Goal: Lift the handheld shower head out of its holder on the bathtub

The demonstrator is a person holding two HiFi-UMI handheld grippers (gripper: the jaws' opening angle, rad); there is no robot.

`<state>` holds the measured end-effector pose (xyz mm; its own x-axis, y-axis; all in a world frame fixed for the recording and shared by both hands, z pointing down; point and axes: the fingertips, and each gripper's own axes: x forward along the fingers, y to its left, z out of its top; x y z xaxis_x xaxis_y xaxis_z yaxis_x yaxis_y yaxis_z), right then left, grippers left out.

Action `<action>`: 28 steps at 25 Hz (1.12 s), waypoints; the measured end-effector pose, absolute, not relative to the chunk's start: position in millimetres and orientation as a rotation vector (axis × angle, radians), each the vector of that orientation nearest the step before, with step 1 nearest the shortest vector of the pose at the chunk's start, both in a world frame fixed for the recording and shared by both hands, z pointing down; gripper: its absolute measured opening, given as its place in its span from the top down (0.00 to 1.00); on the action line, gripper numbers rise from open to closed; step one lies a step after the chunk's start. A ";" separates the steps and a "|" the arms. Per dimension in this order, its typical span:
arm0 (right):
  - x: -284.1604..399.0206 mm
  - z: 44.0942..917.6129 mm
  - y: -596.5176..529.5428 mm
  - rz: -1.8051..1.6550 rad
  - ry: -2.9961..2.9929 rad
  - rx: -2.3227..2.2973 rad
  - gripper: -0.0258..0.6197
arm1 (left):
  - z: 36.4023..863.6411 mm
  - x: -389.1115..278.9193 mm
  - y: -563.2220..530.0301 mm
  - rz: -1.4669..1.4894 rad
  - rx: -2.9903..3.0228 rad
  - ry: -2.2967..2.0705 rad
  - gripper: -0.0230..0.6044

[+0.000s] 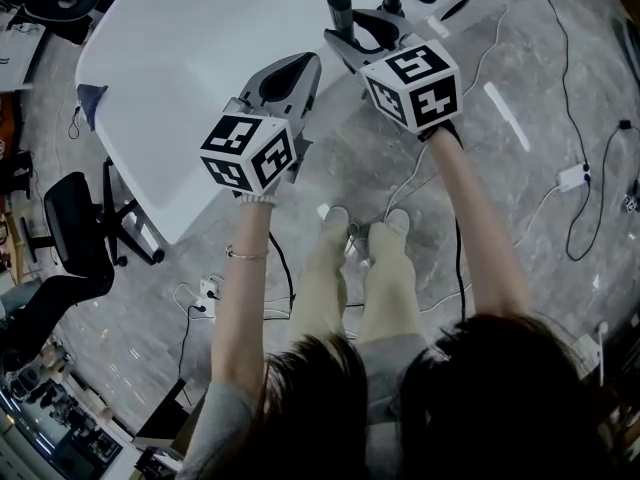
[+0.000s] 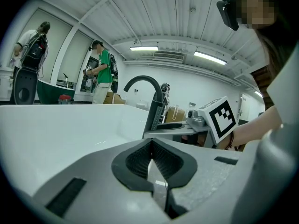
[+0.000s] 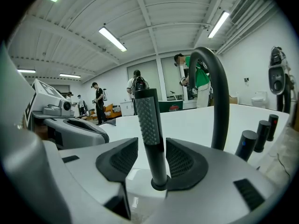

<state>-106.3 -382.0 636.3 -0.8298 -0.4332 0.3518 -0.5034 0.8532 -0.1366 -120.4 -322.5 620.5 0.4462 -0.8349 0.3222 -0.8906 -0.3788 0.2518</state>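
Your right hand-held gripper (image 3: 152,160) is released, and its two ribbed pads (image 3: 122,160) stand on either side of the handheld shower head (image 3: 148,125), which puts you in position for a squeeze on the smooth stem just below the knurled section. The pads look clear of the stem on both sides, though the wide lens makes the gap on the right hard to judge. The shower head stands upright, its foot seated in the round holder (image 3: 159,185) on the white bathtub (image 3: 196,120), so by my reading the lift has not begun. Your left hand-held gripper (image 2: 151,155) is clenched on nothing. It hovers over the tub rim just beside the right one, probably parked there so it stays out of the way. Behind the shower head rises the black arched spout (image 3: 217,87), with dark control knobs (image 3: 245,143) to its right. A straight upward pull should clear both of them. Farther off, several people (image 3: 100,101) stand about the room under strip lights.
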 end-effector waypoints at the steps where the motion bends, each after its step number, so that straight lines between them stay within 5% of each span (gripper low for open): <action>1: -106.9 638.4 -383.7 0.322 -2.722 0.712 0.71 | 623.1 -121.2 -322.8 0.197 2.316 -1.463 0.96; 28: -110.8 620.1 -392.8 0.293 -2.650 0.733 0.75 | 601.5 -127.5 -329.2 0.147 2.285 -1.490 0.96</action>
